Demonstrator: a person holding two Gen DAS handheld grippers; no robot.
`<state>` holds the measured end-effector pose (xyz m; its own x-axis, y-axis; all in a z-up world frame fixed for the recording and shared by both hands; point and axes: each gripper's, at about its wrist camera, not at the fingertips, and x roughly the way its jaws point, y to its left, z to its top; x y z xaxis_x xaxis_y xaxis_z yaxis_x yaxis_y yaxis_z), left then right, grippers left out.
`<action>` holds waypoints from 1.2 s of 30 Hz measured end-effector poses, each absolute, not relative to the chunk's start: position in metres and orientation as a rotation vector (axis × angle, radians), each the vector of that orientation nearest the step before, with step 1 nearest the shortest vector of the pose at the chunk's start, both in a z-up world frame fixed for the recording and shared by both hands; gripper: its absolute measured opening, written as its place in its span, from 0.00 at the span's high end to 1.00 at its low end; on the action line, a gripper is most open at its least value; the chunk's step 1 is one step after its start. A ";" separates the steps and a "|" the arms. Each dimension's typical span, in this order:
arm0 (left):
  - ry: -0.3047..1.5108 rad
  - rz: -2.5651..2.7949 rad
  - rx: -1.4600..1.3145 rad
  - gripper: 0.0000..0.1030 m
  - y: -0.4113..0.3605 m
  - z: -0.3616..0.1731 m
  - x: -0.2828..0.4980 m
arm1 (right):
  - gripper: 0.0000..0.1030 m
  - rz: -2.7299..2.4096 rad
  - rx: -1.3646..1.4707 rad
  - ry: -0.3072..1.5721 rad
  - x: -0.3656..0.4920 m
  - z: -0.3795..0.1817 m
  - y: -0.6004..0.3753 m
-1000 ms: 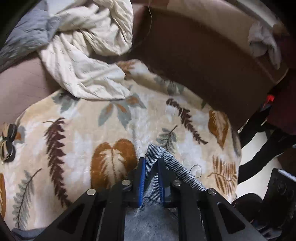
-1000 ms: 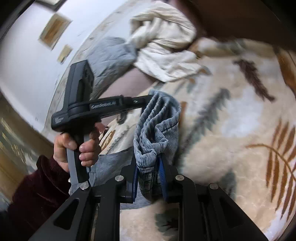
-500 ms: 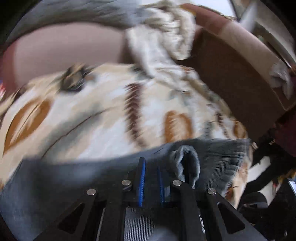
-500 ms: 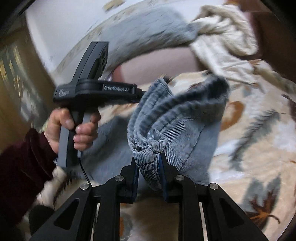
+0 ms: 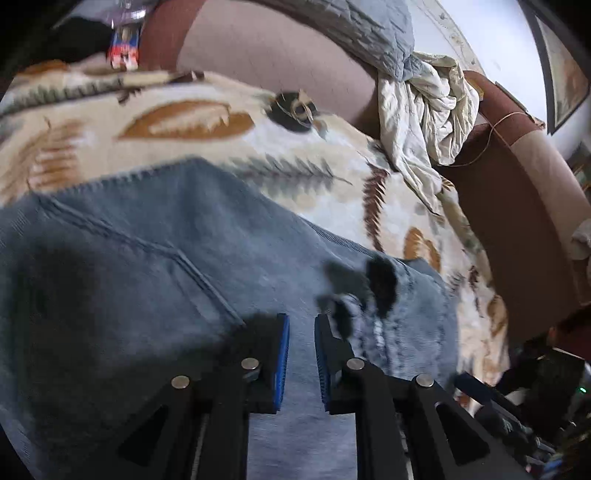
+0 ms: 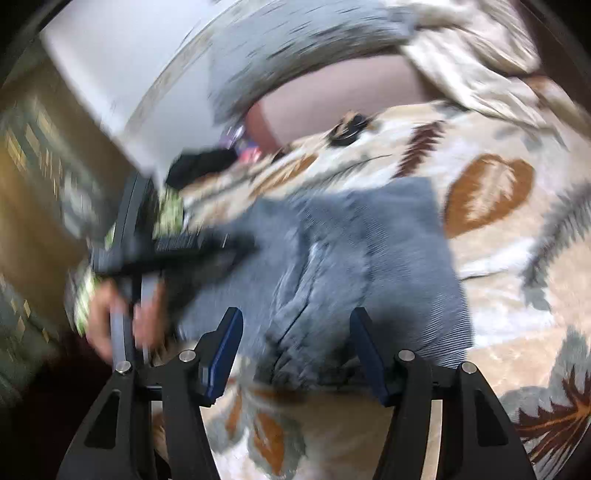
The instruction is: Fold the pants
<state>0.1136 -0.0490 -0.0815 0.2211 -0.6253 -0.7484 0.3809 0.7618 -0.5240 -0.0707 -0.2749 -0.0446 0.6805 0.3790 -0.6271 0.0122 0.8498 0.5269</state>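
The grey-blue ribbed pants (image 5: pixel 155 280) lie on the leaf-patterned blanket (image 5: pixel 221 147). In the right wrist view the pants (image 6: pixel 369 258) lie folded over in a compact block. My left gripper (image 5: pixel 301 321) hovers just above the pants with its jaws a narrow gap apart and nothing between them. My right gripper (image 6: pixel 295 325) is wide open over the near edge of the pants, which has dropped out of it. The left gripper's body (image 6: pixel 177 247) and the hand on it show at the left of the right wrist view, blurred.
A crumpled cream cloth (image 5: pixel 424 118) and a grey quilt (image 5: pixel 362 33) lie at the sofa's back. The brown sofa arm (image 5: pixel 517 206) runs along the right. A dark round object (image 5: pixel 291 110) sits on the blanket's far edge.
Both grippers carried the pants' end across and laid it over the rest. The right gripper has opened wide and let go; the left gripper's jaws have parted slightly and released the cloth.
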 end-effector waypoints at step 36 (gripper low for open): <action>1.247 -0.500 -0.039 0.65 -0.118 -0.071 0.126 | 0.40 0.068 0.754 0.849 -0.071 -0.063 -0.322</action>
